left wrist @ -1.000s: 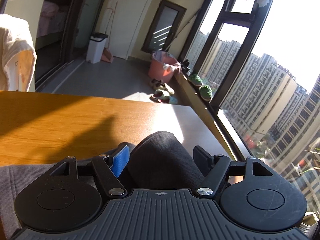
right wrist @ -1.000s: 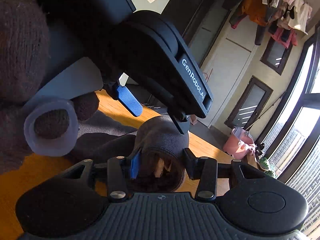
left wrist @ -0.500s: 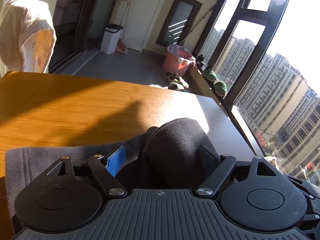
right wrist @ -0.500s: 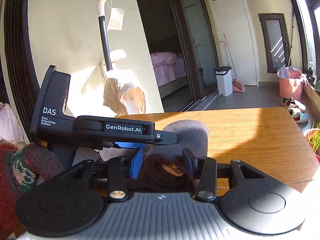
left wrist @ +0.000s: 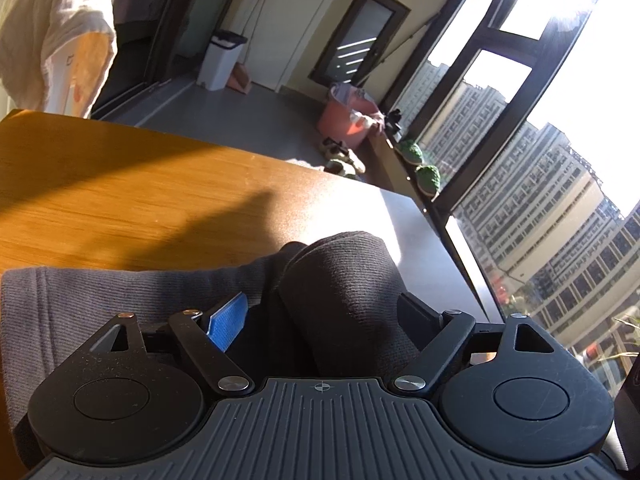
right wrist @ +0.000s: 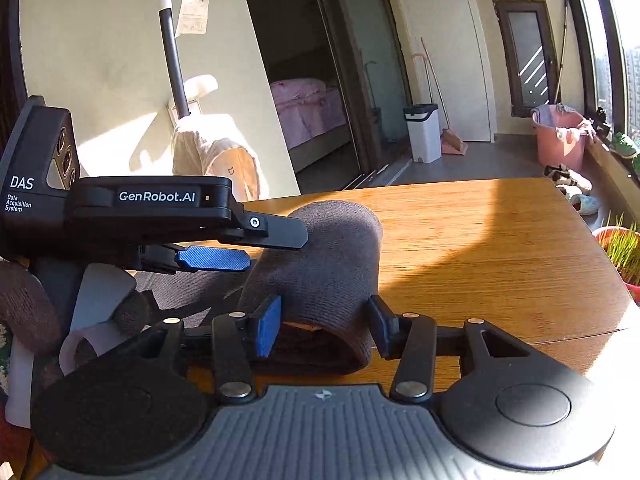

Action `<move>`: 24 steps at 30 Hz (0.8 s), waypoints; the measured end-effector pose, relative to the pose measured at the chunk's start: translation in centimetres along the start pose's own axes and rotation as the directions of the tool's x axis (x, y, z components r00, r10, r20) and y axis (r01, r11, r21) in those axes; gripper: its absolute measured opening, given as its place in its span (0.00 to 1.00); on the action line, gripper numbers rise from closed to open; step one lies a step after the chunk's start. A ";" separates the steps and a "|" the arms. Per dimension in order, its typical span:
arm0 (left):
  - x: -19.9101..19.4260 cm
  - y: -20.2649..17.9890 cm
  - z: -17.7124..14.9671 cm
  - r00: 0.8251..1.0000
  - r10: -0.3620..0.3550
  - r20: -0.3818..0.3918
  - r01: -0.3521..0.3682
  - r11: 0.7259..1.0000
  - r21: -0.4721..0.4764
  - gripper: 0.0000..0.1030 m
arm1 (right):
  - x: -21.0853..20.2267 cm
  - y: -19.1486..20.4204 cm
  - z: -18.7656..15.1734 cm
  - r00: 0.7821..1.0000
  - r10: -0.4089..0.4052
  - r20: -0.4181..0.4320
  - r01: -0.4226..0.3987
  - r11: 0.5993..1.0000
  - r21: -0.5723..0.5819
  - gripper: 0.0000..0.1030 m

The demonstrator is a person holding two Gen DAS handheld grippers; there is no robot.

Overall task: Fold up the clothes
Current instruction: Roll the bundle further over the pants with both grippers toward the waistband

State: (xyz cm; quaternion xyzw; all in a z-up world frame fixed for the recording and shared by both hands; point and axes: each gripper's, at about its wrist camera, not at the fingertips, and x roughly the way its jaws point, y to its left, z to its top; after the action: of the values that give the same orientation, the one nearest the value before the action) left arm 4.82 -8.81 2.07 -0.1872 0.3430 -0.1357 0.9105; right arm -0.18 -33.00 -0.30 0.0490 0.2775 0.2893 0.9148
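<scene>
On my left wrist view, the left gripper [left wrist: 320,312] pointed down over the near part of the desk [left wrist: 120,200]. Its jaws stood wide. A rolled fold of the dark grey cloth [left wrist: 344,288] rose between them; it lay against the right finger, while the blue pad [left wrist: 228,320] on the left finger stood clear of it. The rest of the cloth lay flat toward the desk's near left corner. The far half of the desk was bare wood, part in sun, part in shadow. Past the far edge I saw a white bin [left wrist: 220,60], a pink bucket [left wrist: 344,120] and shoes [left wrist: 344,160] on the floor, with a pale towel [left wrist: 52,32] hanging at the left.

On my right wrist view, the right gripper [right wrist: 324,320] was set narrow, with the same roll of cloth [right wrist: 320,264] held between its blue pad and its black finger. The jaws were easing open, yet both fingers touched the cloth. The roll sat near the desk's [right wrist: 480,248] near edge, left of the middle, and its free end arched up toward the far side. The left gripper [right wrist: 232,248] came in from the left, just above the cloth, one finger over the roll and the blue one lower, with a gloved hand [right wrist: 24,312] behind it. A pot of grass [right wrist: 620,252] stood off the desk's right edge.
</scene>
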 end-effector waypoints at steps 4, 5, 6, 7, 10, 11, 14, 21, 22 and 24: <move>0.8 -0.6 -0.3 0.996 0.091 0.011 -0.091 0.993 0.078 0.88 | -0.6 0.0 0.1 1.000 0.004 0.008 -0.004 1.000 -0.001 0.45; 1.0 -0.2 -0.4 0.996 0.085 0.007 -0.085 0.994 0.063 0.89 | -0.9 -0.2 0.1 1.000 0.015 0.014 -0.015 1.000 0.007 0.46; 1.0 0.2 -0.4 0.997 0.078 0.003 -0.078 0.996 0.042 0.90 | -1.3 -0.4 0.1 0.999 0.028 0.024 -0.029 0.999 0.028 0.47; 1.0 0.5 -0.5 0.998 0.070 -0.001 -0.070 0.997 0.022 0.91 | -1.5 -0.8 0.2 0.999 0.037 0.036 -0.039 0.998 0.056 0.48; 0.9 1.0 -0.5 0.998 0.063 -0.002 -0.063 0.998 0.006 0.91 | -2.1 -1.9 0.5 0.996 0.039 0.078 -0.051 0.987 0.155 0.53; 0.9 1.0 -0.5 0.998 0.063 -0.002 -0.063 0.998 0.006 0.91 | -1.9 -2.2 0.6 0.996 0.037 0.085 -0.052 0.981 0.189 0.54; 0.9 1.1 -0.5 0.998 0.055 -0.005 -0.055 0.998 -0.008 0.91 | -0.3 -3.1 0.6 0.998 0.040 0.049 -0.052 0.962 0.267 0.54; 0.0 1.6 -0.4 0.999 0.039 -0.002 -0.039 0.999 -0.037 0.87 | 1.6 -1.2 0.4 1.000 -0.031 -0.005 0.031 0.988 0.152 0.54; -0.3 1.6 -0.3 0.999 0.042 0.007 -0.042 0.999 -0.032 0.87 | 1.5 -0.8 0.5 0.999 -0.044 -0.002 0.044 0.992 0.122 0.54; -0.6 1.6 0.0 0.998 0.058 0.021 -0.058 0.998 -0.021 0.87 | 1.2 -0.2 0.5 0.999 -0.052 0.005 0.051 0.995 0.083 0.54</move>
State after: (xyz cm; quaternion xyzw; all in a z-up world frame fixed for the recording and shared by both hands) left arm 4.57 -7.16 1.69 -0.1879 0.3399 -0.1037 0.9156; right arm 0.99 -32.45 -0.44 0.0809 0.2873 0.2537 0.9201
